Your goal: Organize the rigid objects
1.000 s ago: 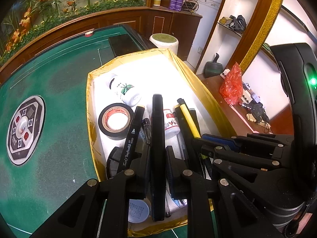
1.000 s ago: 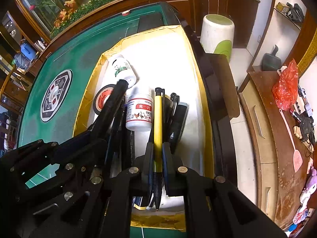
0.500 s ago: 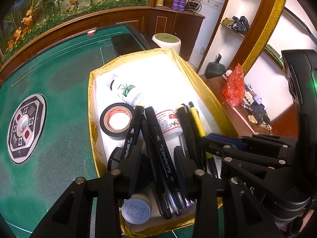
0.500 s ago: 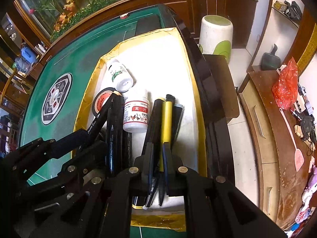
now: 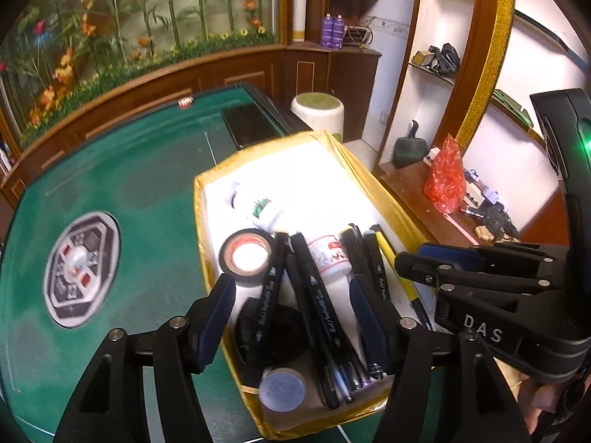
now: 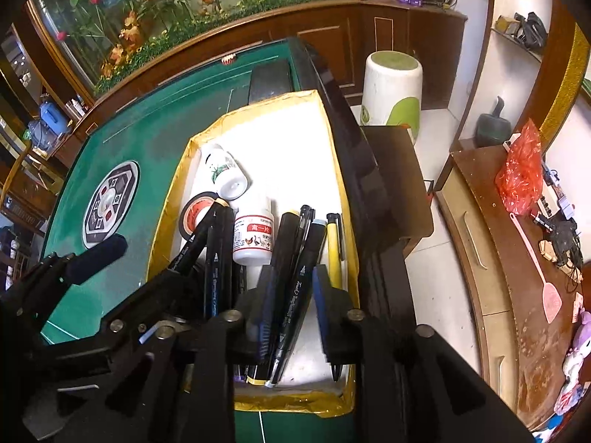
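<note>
The left hand-held gripper (image 5: 291,317) hangs over the near end of the shallow gold-rimmed box with a white floor (image 5: 369,173), its jaws set wide apart after having just been opening; the pads touch nothing, though several black marker pens (image 5: 317,295) lie in the box below the gap. The right hand-held gripper (image 6: 293,313) is tilted down over the same end of the box, its jaws narrowly parted and likewise just opened; a black marker with white lettering (image 6: 295,295) lies between the pads, and no pad presses on it. The box rests on the green felt bench (image 5: 140,199), against its right edge. Contents, from far end to near end: a white plastic bottle with a green leaf label (image 6: 223,170) lying on its side; a roll of black tape with a red core (image 5: 245,256); a white bottle with a red label (image 6: 254,236) lying lengthwise; a row of black markers and pens laid lengthwise, with a yellow pen with a black clip (image 6: 334,243) at the right wall; a second black roll (image 5: 273,332); and a small grey-capped round container (image 5: 282,389) at the near wall. In the left wrist view the right hand-held gripper's black body, marked "DAS", enters from the right, just beside the box's right wall. An octagonal control panel (image 5: 79,269) is set into the bench, well apart from the box.
</note>
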Demonstrator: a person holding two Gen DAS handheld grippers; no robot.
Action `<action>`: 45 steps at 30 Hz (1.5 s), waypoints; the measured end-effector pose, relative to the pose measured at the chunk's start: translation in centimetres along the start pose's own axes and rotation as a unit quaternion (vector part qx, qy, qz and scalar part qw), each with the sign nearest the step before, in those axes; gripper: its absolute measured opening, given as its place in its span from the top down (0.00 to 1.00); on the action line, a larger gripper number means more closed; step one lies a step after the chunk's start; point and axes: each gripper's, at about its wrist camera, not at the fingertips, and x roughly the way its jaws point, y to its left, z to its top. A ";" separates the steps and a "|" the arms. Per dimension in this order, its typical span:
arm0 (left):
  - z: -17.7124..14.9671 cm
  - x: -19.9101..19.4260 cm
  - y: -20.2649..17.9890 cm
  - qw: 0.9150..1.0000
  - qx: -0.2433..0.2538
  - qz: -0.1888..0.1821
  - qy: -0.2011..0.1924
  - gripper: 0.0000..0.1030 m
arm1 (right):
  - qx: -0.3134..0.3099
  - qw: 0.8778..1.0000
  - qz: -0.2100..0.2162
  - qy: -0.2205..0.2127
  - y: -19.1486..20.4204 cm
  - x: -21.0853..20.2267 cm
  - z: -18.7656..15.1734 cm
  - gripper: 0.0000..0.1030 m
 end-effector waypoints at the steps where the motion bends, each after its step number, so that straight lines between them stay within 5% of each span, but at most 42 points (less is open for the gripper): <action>1: 0.0 -0.1 0.0 1.000 0.003 0.003 -0.003 0.32 | 0.001 1.000 -0.002 -0.003 0.0 -0.2 -0.1 0.72; 18: -0.5 -2.3 0.8 0.998 0.033 0.049 -0.031 0.12 | 0.007 0.999 -0.021 -0.025 0.8 -1.8 -1.4 0.59; 26: -0.9 -3.8 2.1 0.996 0.038 0.072 -0.045 0.04 | -0.008 0.999 -0.035 -0.037 2.3 -2.7 -2.4 0.45; 45: -2.6 -6.3 4.6 0.992 0.041 0.115 -0.030 0.02 | -0.062 0.994 -0.057 -0.075 4.8 -5.1 -3.9 0.32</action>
